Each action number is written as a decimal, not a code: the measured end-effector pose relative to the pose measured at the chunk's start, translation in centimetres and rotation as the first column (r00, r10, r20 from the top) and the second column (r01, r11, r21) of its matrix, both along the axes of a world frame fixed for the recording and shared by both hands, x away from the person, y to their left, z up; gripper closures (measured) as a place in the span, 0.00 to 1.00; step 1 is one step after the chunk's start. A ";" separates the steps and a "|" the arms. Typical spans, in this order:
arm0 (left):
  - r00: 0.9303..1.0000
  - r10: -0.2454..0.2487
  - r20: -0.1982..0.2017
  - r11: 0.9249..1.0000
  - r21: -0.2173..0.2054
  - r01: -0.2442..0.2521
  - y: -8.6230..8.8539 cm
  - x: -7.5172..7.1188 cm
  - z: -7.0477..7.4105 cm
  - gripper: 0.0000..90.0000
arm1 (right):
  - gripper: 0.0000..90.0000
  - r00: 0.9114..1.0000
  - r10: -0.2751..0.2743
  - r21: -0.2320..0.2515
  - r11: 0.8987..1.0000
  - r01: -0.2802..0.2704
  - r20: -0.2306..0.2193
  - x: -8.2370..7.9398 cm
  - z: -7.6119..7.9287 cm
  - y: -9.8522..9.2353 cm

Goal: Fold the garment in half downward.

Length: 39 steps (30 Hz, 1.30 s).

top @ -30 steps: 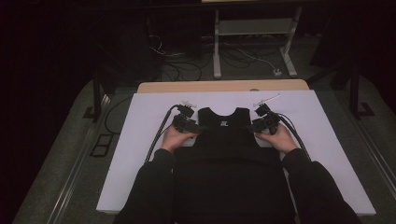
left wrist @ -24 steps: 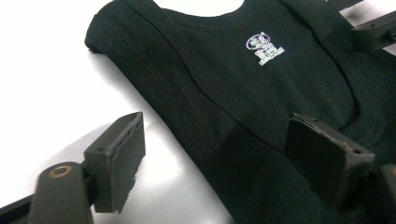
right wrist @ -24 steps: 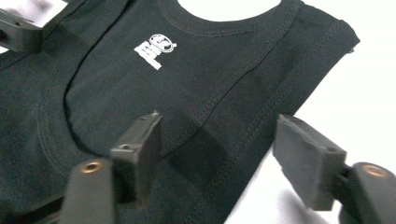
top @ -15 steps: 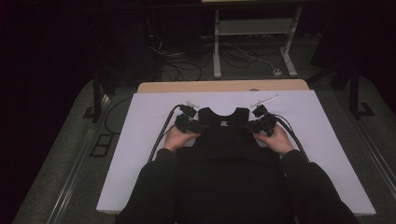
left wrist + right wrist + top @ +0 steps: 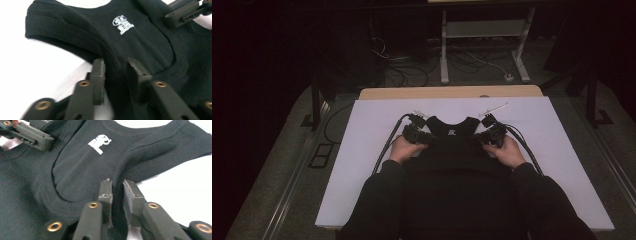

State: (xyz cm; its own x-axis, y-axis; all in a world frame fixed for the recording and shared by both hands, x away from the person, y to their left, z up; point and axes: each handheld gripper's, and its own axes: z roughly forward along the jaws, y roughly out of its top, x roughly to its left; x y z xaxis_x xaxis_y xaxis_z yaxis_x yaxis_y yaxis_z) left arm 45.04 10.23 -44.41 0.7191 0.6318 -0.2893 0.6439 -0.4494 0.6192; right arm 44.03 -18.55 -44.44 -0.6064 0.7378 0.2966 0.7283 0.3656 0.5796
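A black sleeveless top [image 5: 451, 135] with a small white logo [image 5: 122, 23] lies flat on the white table cover [image 5: 362, 150]. My left gripper [image 5: 424, 137] sits at its left armhole. In the left gripper view its jaws [image 5: 116, 67] have just been closing, and a ridge of the hem is pinched between them. My right gripper [image 5: 480, 137] is at the right armhole. Its jaws [image 5: 116, 186] have also just been closing and now clamp the hem fold. Each gripper view shows the other gripper across the neckline, the right gripper [image 5: 182, 12] and the left gripper [image 5: 27, 133].
The person's dark sleeves and torso cover the near middle of the table. White cover shows to both sides of the top. A wooden table edge [image 5: 452, 92] runs along the far side, with cables and a white stand [image 5: 482, 45] on the floor beyond.
Both grippers have edged inward onto the top's armhole edges. Their jaws have narrowed around the fabric.
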 end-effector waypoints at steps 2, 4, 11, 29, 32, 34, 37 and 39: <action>1.000 0.008 -0.007 1.000 0.002 -0.008 0.0 0.0 0.0 0.83 | 0.91 1.000 0.003 -0.002 1.000 -0.003 -0.005 0.0 0.0 -0.1; 1.000 0.011 -0.012 1.000 0.011 -0.011 0.3 0.1 0.0 0.90 | 0.92 1.000 0.003 0.000 1.000 -0.003 -0.014 0.0 0.1 -0.2; 0.998 0.043 0.034 0.999 0.023 -0.044 0.3 -0.6 0.1 0.93 | 0.94 0.999 -0.024 0.049 0.998 0.026 -0.027 -0.3 0.2 -0.9; 0.995 0.057 0.078 0.997 -0.060 -0.052 1.4 -2.5 2.1 0.93 | 0.94 1.000 -0.026 0.104 0.994 0.024 0.015 -2.2 2.3 -2.0; 0.995 0.049 0.085 0.997 -0.058 -0.044 1.8 -3.1 2.4 0.93 | 0.94 0.999 -0.032 0.125 0.992 0.029 0.020 -2.4 2.5 -2.3; 0.995 0.057 0.083 0.996 -0.073 -0.051 2.1 -3.4 2.5 0.93 | 0.94 0.999 -0.031 0.136 0.990 0.029 0.014 -2.6 2.6 -2.4; 0.995 0.068 0.079 0.994 -0.095 -0.060 2.4 -3.6 2.7 0.93 | 0.94 0.999 -0.031 0.147 0.989 0.028 0.021 -2.9 2.8 -2.5; 0.994 0.069 0.081 0.992 -0.108 -0.060 2.4 -4.0 2.9 0.93 | 0.94 0.999 -0.032 0.156 0.987 0.028 0.026 -3.1 3.0 -2.5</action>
State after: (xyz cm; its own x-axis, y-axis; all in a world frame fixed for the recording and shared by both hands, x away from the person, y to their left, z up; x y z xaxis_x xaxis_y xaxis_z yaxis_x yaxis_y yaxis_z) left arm 41.07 12.65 -41.46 0.7025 0.6468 -0.2969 0.6128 -0.3378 0.7144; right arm 40.90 -21.09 -41.47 -0.5942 0.7022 0.3922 0.7203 0.2476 0.6480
